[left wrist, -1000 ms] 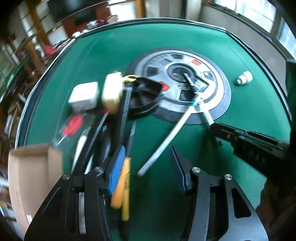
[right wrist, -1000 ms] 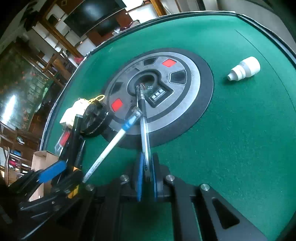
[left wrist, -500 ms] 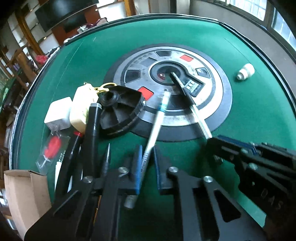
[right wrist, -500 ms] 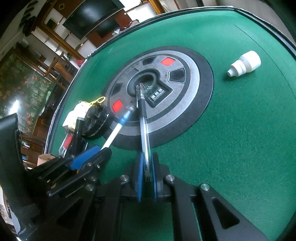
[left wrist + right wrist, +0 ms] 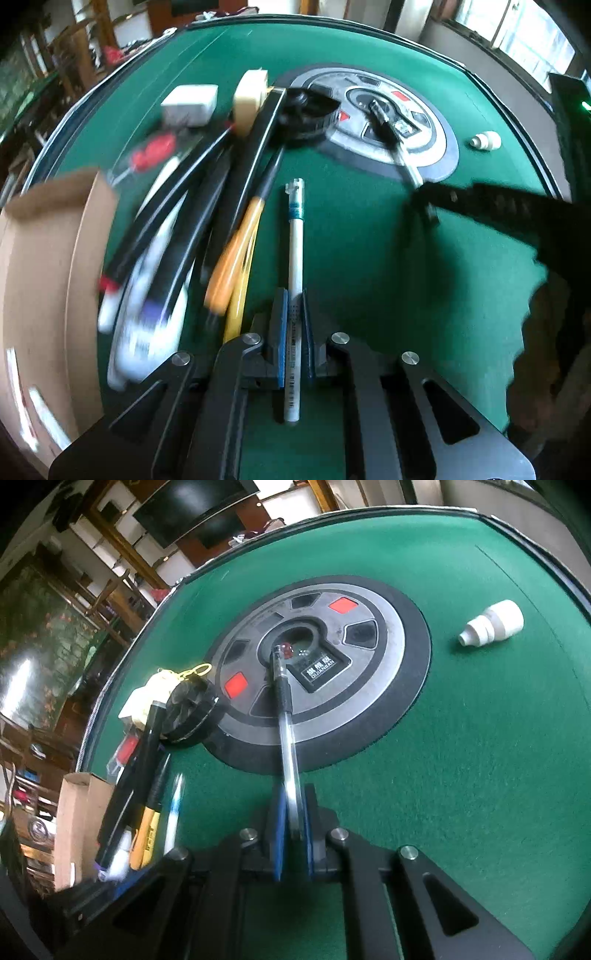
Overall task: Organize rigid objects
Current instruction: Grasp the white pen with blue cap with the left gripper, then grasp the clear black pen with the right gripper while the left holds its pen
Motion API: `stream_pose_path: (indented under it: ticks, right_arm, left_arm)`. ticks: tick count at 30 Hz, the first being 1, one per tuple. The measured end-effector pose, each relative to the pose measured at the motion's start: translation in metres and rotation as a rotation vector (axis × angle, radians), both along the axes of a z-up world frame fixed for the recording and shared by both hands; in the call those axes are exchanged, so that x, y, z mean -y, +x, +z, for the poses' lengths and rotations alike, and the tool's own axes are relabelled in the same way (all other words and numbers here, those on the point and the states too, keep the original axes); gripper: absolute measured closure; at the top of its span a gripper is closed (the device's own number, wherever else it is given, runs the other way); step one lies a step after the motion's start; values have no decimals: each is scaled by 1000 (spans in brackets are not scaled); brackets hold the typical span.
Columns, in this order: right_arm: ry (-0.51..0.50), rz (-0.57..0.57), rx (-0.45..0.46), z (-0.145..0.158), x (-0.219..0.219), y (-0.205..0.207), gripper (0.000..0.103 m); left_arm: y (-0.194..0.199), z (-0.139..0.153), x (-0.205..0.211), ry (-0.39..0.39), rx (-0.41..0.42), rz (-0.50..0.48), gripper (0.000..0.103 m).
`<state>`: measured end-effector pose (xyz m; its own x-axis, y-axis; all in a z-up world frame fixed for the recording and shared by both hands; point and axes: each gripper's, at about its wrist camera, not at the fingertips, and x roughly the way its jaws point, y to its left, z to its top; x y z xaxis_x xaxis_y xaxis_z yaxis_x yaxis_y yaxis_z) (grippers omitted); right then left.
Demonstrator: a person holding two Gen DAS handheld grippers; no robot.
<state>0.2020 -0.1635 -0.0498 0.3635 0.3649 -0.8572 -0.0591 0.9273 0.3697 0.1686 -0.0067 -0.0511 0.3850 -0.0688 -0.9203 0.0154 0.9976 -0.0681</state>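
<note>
Item one: my left gripper (image 5: pixel 294 314) clamped on white pen (image 5: pixel 295 254). Item two: my right gripper (image 5: pixel 293 812) clamped on clear pen (image 5: pixel 286 716), tip over table's (image 5: pixel 461 757) centre disc (image 5: pixel 388 672).

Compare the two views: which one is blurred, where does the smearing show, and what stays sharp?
Left wrist view: the pile of pens and cardboard box smear, while the gripped white pen stays crisp. Right wrist view: mostly sharp, the clear pen well defined.

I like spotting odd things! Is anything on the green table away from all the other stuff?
Yes. A small white plastic fitting lies on its side alone on the green felt, far across the round centre panel from the pens piled beside the cardboard box.
</note>
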Motion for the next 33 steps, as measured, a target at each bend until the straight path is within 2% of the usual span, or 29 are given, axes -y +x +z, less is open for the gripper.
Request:
stream_pose_path:
  ticks: [6, 13, 16, 18, 20, 21, 22, 27, 28, 29, 31, 33]
  right_arm:
    - [-43, 15, 22, 2, -4, -11, 97]
    - [-111, 33, 30, 8, -9, -75, 96]
    - [-143, 70, 16, 9, -16, -77, 95]
    - [-192, 70, 33, 11, -22, -69, 88]
    - [-206, 82, 49, 9, -28, -58, 54]
    - [-205, 81, 54, 8, -33, -53, 49]
    - [-207, 80, 61, 6, -36, -44, 49]
    - [-229, 85, 147, -2, -43, -32, 50]
    - [-237, 84, 163, -3, -43, -32, 55]
    - [-276, 80, 183, -4, -45, -33, 66]
    - [-320, 73, 208, -4, -49, -36, 81]
    - [-325, 64, 214, -6, -47, -35, 90]
  left_arm:
    - [-34, 1, -3, -15, 22, 4, 96]
    - [-43, 1, -9, -52, 31, 5, 96]
    - [-43, 1, -11, -62, 30, 1, 96]
    - [-44, 2, -15, -79, 27, 5, 96]
    - [-44, 2, -17, -93, 27, 3, 96]
    - [-44, 2, -18, -95, 29, 2, 96]
    - [-45, 2, -17, -96, 32, 2, 96]
    - [-46, 2, -17, -85, 38, -2, 96]
    - [-45, 1, -17, -86, 40, -2, 96]
    - [-45, 1, -17, -84, 44, -1, 96]
    - [-43, 1, -13, -65, 49, -6, 96]
    - [-41, 1, -11, -53, 49, -4, 96]
